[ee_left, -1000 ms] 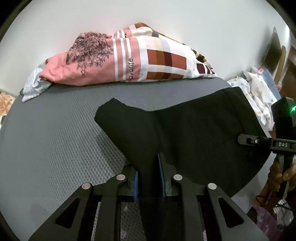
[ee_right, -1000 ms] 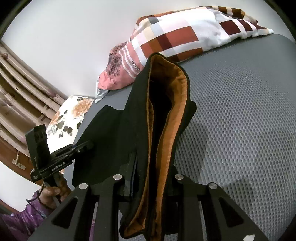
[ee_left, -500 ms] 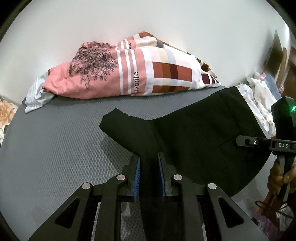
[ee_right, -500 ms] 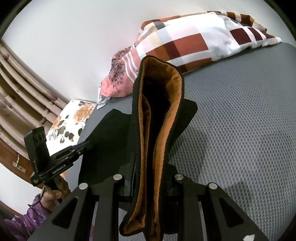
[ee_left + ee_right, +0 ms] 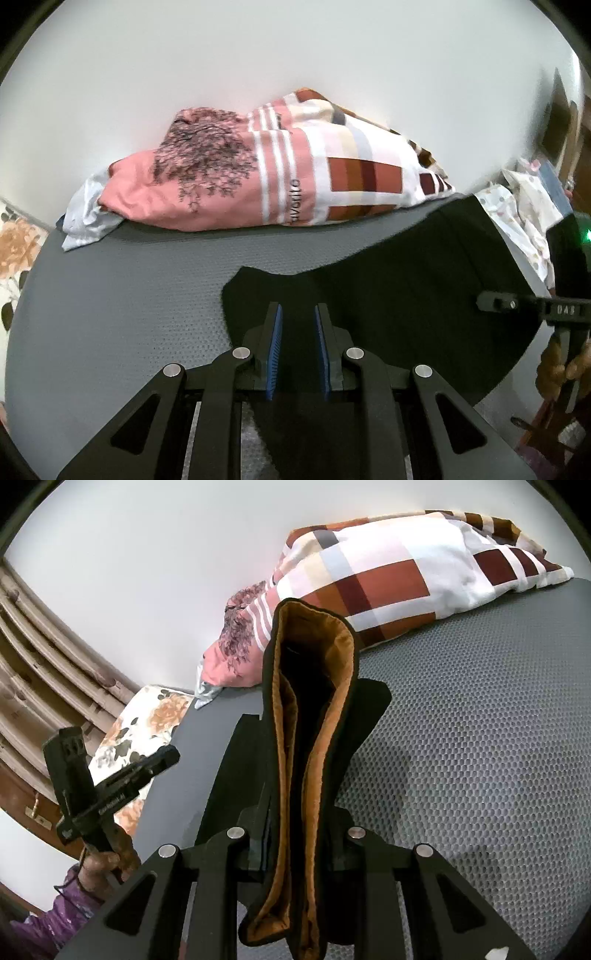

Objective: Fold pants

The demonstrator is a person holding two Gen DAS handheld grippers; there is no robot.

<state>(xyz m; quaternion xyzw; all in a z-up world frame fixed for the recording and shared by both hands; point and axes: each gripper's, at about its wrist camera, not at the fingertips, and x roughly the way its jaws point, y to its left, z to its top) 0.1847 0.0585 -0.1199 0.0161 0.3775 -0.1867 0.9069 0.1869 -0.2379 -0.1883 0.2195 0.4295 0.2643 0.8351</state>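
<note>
Two grippers clamp the black pants (image 5: 406, 280): the left gripper (image 5: 297, 332) pinches dark cloth at lower centre, the right gripper (image 5: 299, 834) grips the orange-lined waistband at frame centre. Between them the pants hang over the grey mattress (image 5: 480, 757), a patterned pillow (image 5: 280, 177) behind.

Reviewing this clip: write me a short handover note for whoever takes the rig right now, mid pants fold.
Left gripper: shut on the black pants, pinching one edge.
Right gripper: shut on a bunched pants edge with the orange-brown lining showing; the fabric stands up out of the jaws.
Pants: partly raised between both grippers, the rest draped on the grey mattress; patterned bedding lies beyond, by the wall.
Done: both edges gripped and lifted.
Left: carry the held edge over, lay it flat, release, finish folding.
</note>
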